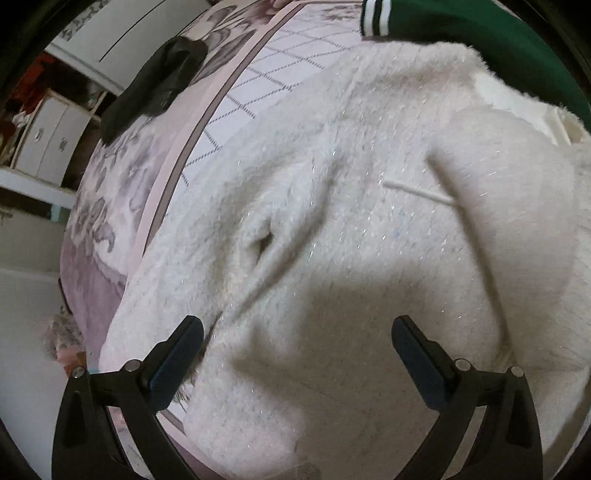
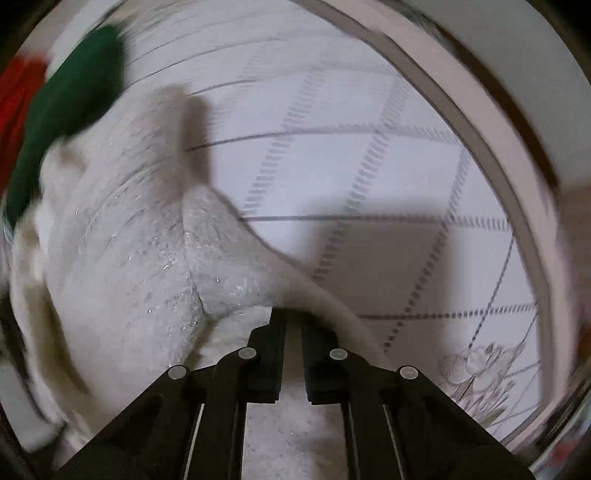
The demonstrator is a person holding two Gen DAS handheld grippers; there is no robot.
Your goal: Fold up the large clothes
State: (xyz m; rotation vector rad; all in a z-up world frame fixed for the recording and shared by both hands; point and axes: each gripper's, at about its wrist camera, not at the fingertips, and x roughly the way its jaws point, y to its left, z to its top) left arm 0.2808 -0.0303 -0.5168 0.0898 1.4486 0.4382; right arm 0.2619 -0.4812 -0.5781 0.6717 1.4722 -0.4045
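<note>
A white fuzzy sweater (image 1: 351, 221) with glittery threads lies rumpled on a bed, its neck label (image 1: 517, 99) at the upper right. My left gripper (image 1: 298, 325) hangs just above it, open, with nothing between its fingers. In the right wrist view the same sweater (image 2: 129, 258) fills the left half, blurred. My right gripper (image 2: 293, 314) points down at the sweater's edge with its jaws nearly together, and a ridge of the white fabric runs up into the tips, pinched there.
A pale bedspread (image 2: 369, 166) with a grey grid pattern lies under the sweater. A green garment (image 1: 480, 33) with striped cuffs lies beyond the sweater, a red one (image 2: 18, 96) beside it. A black object (image 1: 155, 85) rests on the floral border. White drawers (image 1: 48, 140) stand past the bed's edge.
</note>
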